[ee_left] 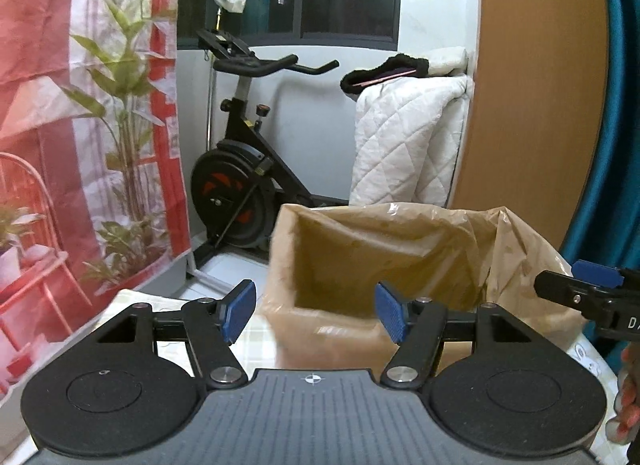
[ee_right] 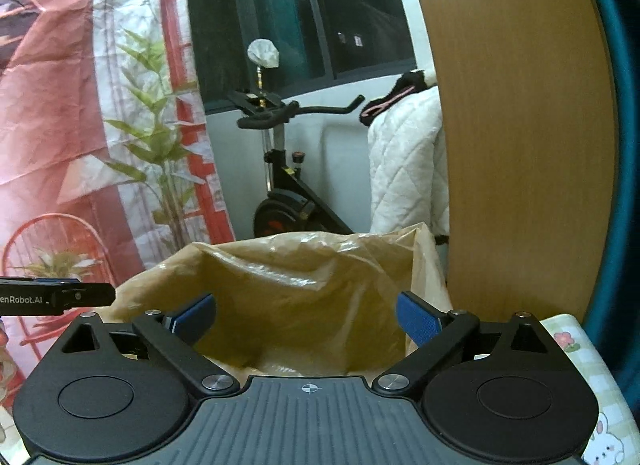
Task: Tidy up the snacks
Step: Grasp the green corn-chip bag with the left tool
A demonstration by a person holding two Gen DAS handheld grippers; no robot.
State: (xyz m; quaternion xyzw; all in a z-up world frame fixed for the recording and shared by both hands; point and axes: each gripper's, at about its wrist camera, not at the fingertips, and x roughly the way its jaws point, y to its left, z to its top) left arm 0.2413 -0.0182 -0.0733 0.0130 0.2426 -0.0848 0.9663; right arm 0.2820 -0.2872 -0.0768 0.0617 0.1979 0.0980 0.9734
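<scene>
A tan box lined with a brown plastic bag (ee_left: 360,261) stands open on the table right ahead; it also shows in the right wrist view (ee_right: 304,289). My left gripper (ee_left: 316,311) is open and empty, just in front of the box's near rim. My right gripper (ee_right: 306,319) is open and empty, over the near edge of the bag. The right gripper's tip shows at the right edge of the left wrist view (ee_left: 580,293); the left gripper's tip shows at the left edge of the right wrist view (ee_right: 60,295). No snacks are in view.
A checked tablecloth with cartoon prints (ee_right: 592,397) covers the table. Behind stand an exercise bike (ee_left: 244,169), a white quilt (ee_left: 408,141), a wooden panel (ee_left: 532,77) and a red-and-plant printed backdrop (ee_left: 80,145) on the left.
</scene>
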